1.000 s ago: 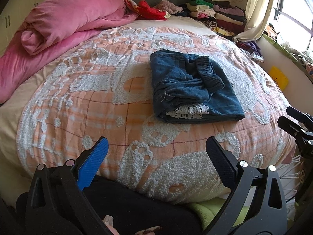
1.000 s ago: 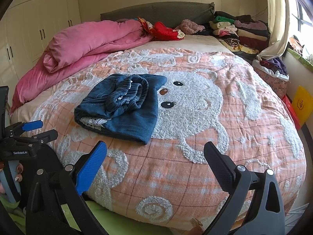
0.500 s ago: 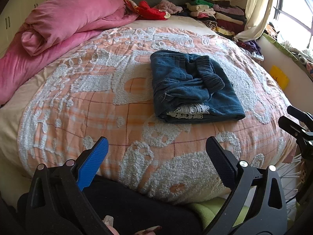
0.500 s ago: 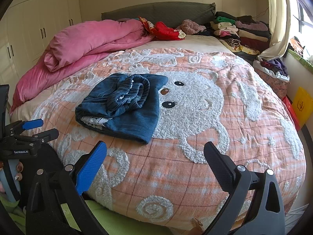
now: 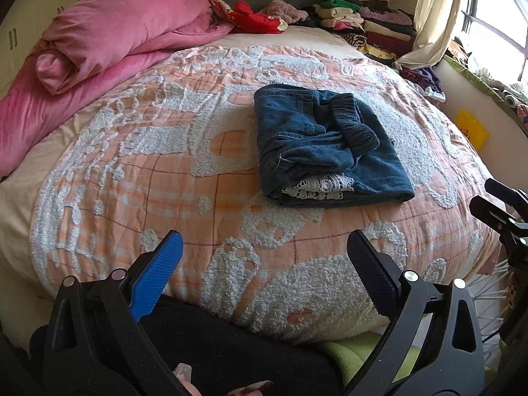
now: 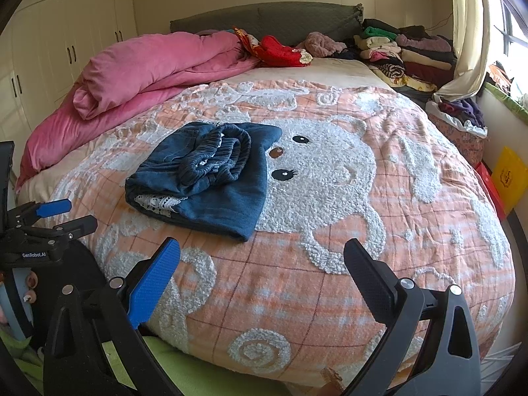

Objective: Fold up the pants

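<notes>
At the far left a pink duvet (image 5: pixel 109 36) lies bunched along the edge of the bed, against white wardrobe doors (image 6: pixel 49 52) seen in the right wrist view. Next comes the orange-and-white bedspread (image 5: pixel 165 171), with a fluffy white bear (image 6: pixel 330 171) worked into it. The left gripper (image 5: pixel 264 250) hangs low over the near edge of the bed with its jaws spread wide and nothing between them — one blue finger, one black. The pants (image 5: pixel 323 145), dark blue denim, lie folded into a compact bundle in the middle of the bedspread, well ahead of the left gripper and a little to its right; the elastic waistband sits bunched on top and a strip of white lace (image 5: pixel 320 188) peeks out at the near edge. The right gripper (image 6: pixel 262 252) is likewise wide open and empty, held over the foot of the bed; from its camera the pants (image 6: pixel 211 171) lie ahead and to the left, touching neither tool, just beside the bear's face. At the head of the bed sit red cloth (image 6: pixel 280 49) and, further right, a stack of folded clothes (image 6: pixel 406 52) — then a cream curtain (image 6: pixel 468 33) by the window.
</notes>
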Demonstrator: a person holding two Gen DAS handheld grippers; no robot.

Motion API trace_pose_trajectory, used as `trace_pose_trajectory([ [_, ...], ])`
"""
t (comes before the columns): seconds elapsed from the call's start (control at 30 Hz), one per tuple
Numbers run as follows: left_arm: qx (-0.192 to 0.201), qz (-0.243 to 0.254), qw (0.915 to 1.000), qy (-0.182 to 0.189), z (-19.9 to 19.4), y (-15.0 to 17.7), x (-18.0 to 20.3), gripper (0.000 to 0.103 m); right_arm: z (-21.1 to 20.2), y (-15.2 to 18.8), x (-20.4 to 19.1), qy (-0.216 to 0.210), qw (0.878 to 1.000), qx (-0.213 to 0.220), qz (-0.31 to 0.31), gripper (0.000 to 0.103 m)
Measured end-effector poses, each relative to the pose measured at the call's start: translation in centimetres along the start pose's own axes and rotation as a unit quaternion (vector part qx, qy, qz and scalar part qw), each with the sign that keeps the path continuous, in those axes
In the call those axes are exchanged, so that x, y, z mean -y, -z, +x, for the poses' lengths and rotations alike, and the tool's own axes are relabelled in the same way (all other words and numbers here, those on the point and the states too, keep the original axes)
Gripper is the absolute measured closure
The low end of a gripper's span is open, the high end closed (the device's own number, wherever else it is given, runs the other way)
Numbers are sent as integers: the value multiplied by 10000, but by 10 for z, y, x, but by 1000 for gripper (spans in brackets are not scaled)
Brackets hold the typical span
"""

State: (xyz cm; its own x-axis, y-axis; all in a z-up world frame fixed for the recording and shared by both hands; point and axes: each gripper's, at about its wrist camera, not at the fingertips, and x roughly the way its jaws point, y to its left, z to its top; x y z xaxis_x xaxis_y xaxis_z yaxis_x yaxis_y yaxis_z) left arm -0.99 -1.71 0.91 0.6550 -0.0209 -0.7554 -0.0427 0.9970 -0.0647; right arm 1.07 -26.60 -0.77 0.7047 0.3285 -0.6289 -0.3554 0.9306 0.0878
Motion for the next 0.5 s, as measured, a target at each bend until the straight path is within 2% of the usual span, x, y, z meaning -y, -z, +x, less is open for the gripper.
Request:
trace_pose_trajectory([
  [0.5,1,5,10000,-3,-1,0,1,10,0,1,4,36,10000,-14,-8,4],
])
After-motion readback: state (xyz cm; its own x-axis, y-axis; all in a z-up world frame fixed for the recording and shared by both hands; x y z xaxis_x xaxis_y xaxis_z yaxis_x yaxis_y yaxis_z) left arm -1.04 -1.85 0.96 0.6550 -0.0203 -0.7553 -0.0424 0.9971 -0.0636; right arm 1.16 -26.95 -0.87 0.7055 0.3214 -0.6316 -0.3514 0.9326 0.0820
